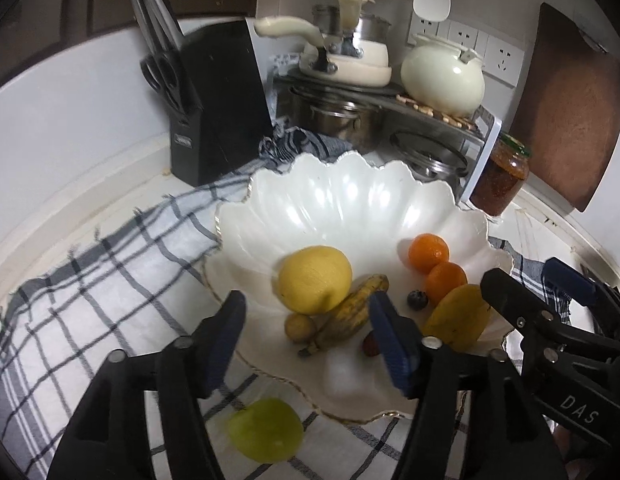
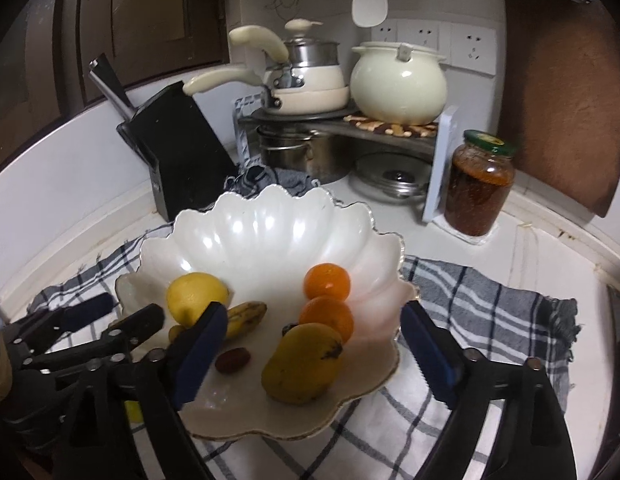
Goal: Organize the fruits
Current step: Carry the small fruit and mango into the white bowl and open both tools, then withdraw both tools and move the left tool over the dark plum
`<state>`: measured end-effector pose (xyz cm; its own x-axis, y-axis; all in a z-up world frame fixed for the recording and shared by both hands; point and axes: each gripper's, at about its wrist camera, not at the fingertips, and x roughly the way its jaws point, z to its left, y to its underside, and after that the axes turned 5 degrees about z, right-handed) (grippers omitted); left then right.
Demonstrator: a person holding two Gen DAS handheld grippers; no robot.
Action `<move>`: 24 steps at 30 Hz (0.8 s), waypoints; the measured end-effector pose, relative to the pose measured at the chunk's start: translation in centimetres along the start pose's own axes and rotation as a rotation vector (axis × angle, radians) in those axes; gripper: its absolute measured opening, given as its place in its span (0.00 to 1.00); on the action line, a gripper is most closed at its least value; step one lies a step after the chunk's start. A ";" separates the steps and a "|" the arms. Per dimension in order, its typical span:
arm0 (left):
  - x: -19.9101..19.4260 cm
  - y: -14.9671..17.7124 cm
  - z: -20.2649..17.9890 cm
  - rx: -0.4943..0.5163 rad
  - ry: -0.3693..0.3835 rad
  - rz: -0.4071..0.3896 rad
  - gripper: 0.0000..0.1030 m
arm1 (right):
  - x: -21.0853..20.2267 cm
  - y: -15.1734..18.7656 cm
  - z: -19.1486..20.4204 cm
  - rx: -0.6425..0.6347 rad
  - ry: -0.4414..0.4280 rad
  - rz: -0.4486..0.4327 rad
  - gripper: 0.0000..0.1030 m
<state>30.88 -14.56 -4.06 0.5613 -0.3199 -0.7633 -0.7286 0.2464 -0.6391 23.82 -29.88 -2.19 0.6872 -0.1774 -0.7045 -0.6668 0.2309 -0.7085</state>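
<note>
Black right claw (image 1: 530,280) marked "DAS", jaws apart like left claw (image 1: 310,316), over bowl (image 1: 350,200)

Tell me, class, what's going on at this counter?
A person with two handheld grippers is sorting fruit into a white scalloped bowl. Lemon, banana, two oranges and mango already lie inside. A green fruit sits outside on the checked cloth. Both the left gripper and the right gripper are open and empty.
</note>
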 end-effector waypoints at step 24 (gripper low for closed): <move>-8.5 1.7 4.2 -0.051 -0.119 -0.104 0.82 | -7.0 0.2 4.4 -0.005 0.010 -0.098 0.95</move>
<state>26.46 -7.58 0.94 0.6754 -0.2297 -0.7008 -0.6811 0.1701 -0.7122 20.16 -24.38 2.79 0.7463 -0.2089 -0.6319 -0.5977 0.2073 -0.7745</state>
